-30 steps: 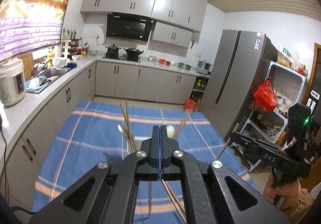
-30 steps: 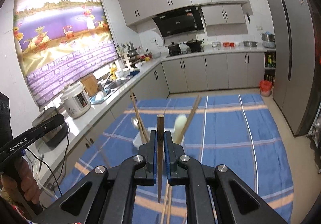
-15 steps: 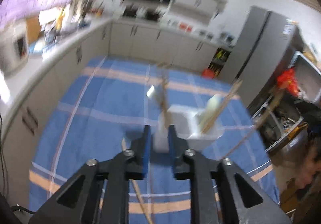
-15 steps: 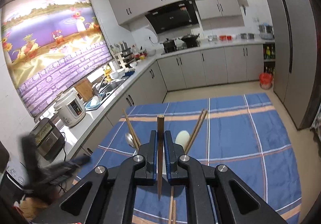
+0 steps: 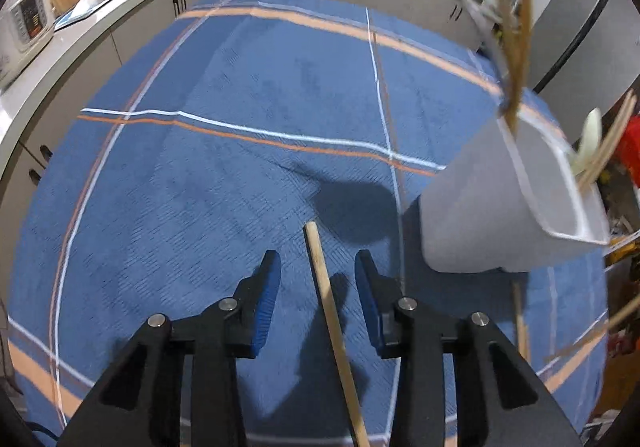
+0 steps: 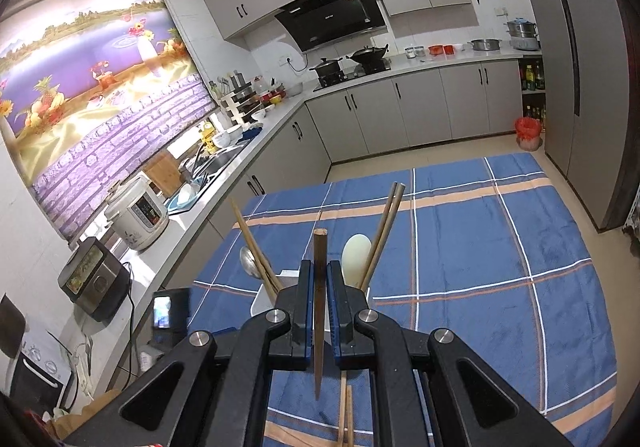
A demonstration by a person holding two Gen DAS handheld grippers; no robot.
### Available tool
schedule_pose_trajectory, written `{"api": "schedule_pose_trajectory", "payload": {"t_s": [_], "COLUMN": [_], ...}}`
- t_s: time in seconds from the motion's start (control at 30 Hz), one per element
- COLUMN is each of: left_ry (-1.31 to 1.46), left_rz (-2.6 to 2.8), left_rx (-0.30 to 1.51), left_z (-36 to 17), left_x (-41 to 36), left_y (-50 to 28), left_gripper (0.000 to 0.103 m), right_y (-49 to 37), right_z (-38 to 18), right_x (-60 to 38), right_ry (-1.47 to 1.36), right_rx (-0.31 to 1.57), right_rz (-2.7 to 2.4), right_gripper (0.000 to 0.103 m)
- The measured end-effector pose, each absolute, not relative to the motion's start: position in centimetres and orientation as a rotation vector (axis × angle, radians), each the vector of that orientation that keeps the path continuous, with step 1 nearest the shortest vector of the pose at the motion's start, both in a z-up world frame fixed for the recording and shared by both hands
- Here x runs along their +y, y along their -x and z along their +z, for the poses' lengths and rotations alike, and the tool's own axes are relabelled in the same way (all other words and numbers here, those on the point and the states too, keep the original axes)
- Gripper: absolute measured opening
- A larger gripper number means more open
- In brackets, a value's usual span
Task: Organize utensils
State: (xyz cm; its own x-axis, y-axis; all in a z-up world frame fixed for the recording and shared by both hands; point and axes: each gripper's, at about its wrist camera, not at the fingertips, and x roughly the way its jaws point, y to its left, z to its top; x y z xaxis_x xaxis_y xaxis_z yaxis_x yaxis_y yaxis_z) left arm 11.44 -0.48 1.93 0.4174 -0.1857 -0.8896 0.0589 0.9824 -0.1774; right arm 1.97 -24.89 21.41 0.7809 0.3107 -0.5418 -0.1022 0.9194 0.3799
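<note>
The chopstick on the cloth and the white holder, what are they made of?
The chopstick looks like pale bamboo or wood: matte tan with a cut flat end. The holder seems to be plastic: smooth, white-grey, with a thin moulded rim. The tablecloth looks like woven fabric with a ribbed texture.

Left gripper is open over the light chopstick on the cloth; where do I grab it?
Come straight down and pinch the chopstick near its blunt end. It lies flat along the left gripper, midway between the open jaws, clear of the holder.

Blue plaid tablecloth (image 6: 500, 247), white rice cooker (image 6: 138, 215) on counter, black range hood (image 6: 332, 21), red bin (image 6: 529, 133)
</note>
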Motion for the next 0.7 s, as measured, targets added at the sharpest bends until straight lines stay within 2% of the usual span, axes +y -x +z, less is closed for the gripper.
{"api": "schedule_pose_trajectory", "payload": {"t_s": [0.03,0.07,0.1,0.13,0.33,0.7], "left_ry": [0.109,0.087,0.066,0.064,0.122,0.169], "left_rz": [-0.153,-0.158,-0.161,-0.173,-0.165,-0.255], "left_rx": [1.121,1.123,1.118,1.129,1.054,0.752], "left_z": [1.8,1.7,1.8,1.9,4.3,16.5], "left_x": [-0.7,-1.0,-1.4,-1.5,-0.4,0.9], "left_y": [-11.6,-11.7,-11.7,-11.8,-10.1,-1.5], "left_gripper": [0.037,0.031,0.023,0.007,0.006,0.005], "right_y": [-2.0,-2.0,-2.0,-2.1,-2.0,-0.4], "right_z": [21.4,21.3,21.3,21.2,20.9,22.2], "right_x": [-24.9,-24.8,-24.8,-24.7,-24.2,-24.2], "right_ry": [-0.342,-0.34,-0.34,-0.339,-0.333,-0.331], "right_rx": [0.638,0.638,0.638,0.638,0.643,0.61], "right_rz": [0.228,0.229,0.231,0.232,0.244,0.274], "right_gripper": [0.007,0.007,0.007,0.007,0.007,0.007]}}
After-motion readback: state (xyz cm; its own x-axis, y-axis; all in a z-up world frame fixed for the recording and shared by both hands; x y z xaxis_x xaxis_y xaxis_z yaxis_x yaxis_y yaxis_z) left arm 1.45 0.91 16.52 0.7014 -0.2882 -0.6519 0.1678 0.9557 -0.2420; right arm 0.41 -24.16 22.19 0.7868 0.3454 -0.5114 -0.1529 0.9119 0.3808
